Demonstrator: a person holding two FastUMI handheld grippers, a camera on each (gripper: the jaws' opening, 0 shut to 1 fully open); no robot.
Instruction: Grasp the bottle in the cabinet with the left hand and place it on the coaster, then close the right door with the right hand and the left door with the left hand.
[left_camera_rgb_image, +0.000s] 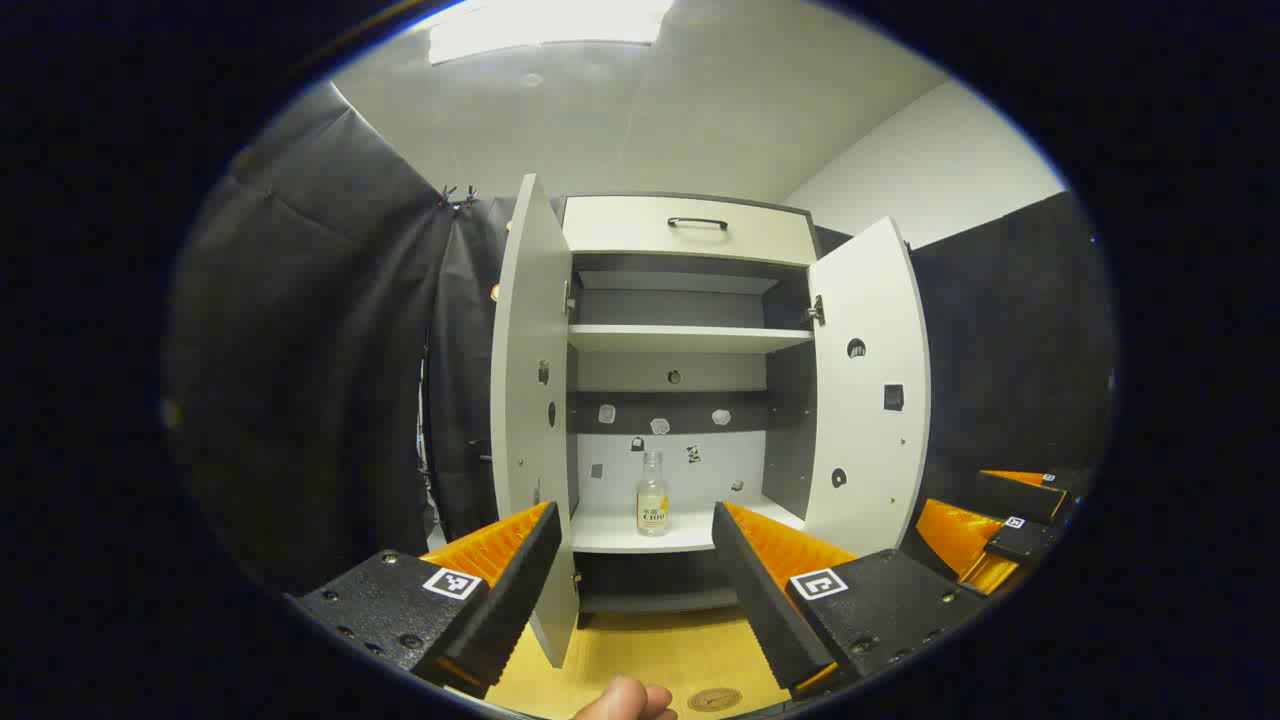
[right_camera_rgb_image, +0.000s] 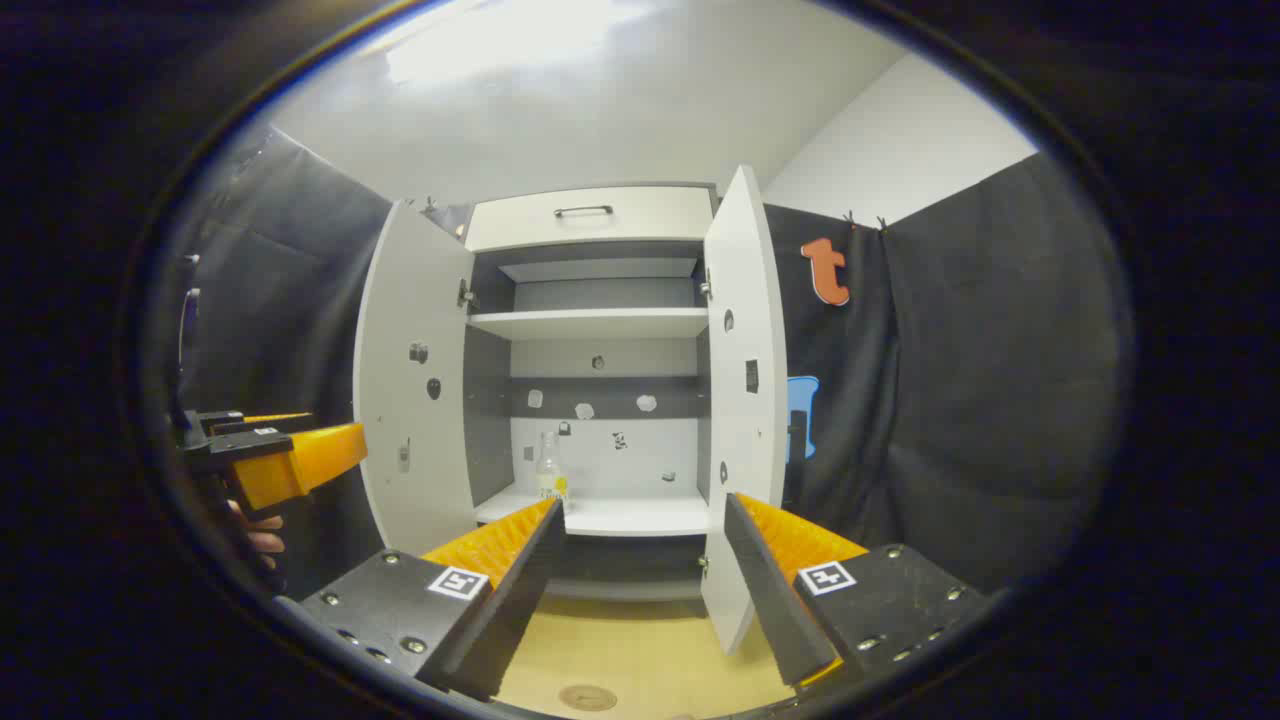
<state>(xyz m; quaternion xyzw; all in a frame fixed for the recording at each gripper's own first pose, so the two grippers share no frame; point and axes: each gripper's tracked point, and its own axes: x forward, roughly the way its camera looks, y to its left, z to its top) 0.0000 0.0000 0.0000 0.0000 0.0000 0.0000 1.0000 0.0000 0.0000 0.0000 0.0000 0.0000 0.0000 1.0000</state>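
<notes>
My left gripper (left_camera_rgb_image: 635, 555) hangs in front of the cabinet (left_camera_rgb_image: 690, 225) with its fingers spread wide and nothing between them. Past them, the bottle (left_camera_rgb_image: 652, 495) stands upright on the cabinet's bottom shelf (left_camera_rgb_image: 640, 535), left of the shelf's middle, apart from both side walls. It is clear glass with a pale label low on its body. Both doors stand swung out: the left door (left_camera_rgb_image: 528, 400) on the cabinet's left side and the right door (left_camera_rgb_image: 868, 390) on its right. Above the open compartment sits a drawer (left_camera_rgb_image: 690, 232) with a dark handle. The coaster (left_camera_rgb_image: 714, 699) lies flat on the yellow table (left_camera_rgb_image: 650, 655) in front of the cabinet, with a fingertip of my hand (left_camera_rgb_image: 625, 700) just beside it.

My right gripper (right_camera_rgb_image: 640, 545) also faces the cabinet (right_camera_rgb_image: 590, 215), fingers wide apart and holding nothing. In the right gripper view, the bottle (right_camera_rgb_image: 549, 470) shows at the left end of the bottom shelf (right_camera_rgb_image: 620, 515), and the coaster (right_camera_rgb_image: 587, 697) lies on the table (right_camera_rgb_image: 640, 640) in front of the cabinet. The left gripper (right_camera_rgb_image: 270, 455) shows to the cabinet's left.
</notes>
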